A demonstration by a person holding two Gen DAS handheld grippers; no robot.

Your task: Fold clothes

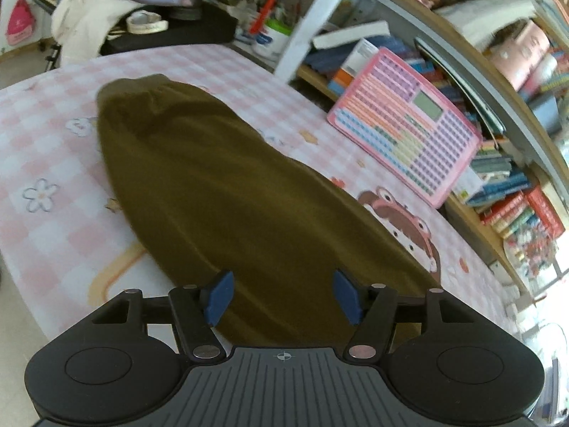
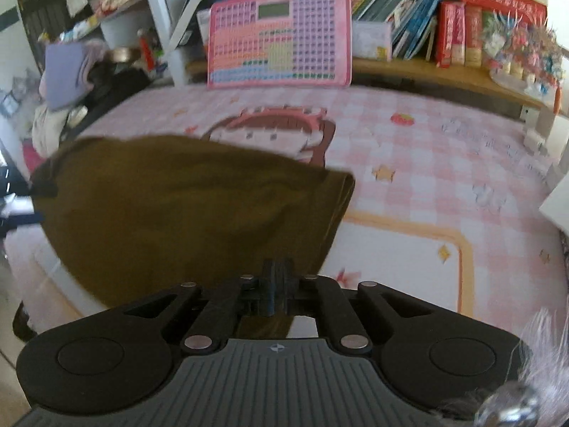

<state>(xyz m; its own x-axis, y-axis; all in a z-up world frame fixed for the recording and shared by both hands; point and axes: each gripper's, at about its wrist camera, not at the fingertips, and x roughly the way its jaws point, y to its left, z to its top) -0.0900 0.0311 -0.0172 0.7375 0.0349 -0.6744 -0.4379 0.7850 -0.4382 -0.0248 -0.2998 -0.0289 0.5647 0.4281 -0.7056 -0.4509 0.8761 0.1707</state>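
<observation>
An olive-brown garment (image 1: 213, 185) lies stretched lengthwise on the pink checked sheet (image 1: 53, 135), running away from me in the left wrist view. My left gripper (image 1: 283, 279) hovers over its near end, blue pads apart, with nothing pressed between them. In the right wrist view the same garment (image 2: 177, 206) is lifted and bunched to the left, with a folded edge on its right. My right gripper (image 2: 276, 270) is shut on the cloth's near edge, and some fabric shows beneath the fingers.
A pink grid board (image 1: 409, 124) (image 2: 281, 35) leans against the bookshelf (image 1: 515, 178) (image 2: 426, 28) along the bed's far side. Piled clothes (image 1: 89, 10) and desk clutter sit beyond the head of the bed. Bare sheet (image 2: 426, 178) lies to the right of the garment.
</observation>
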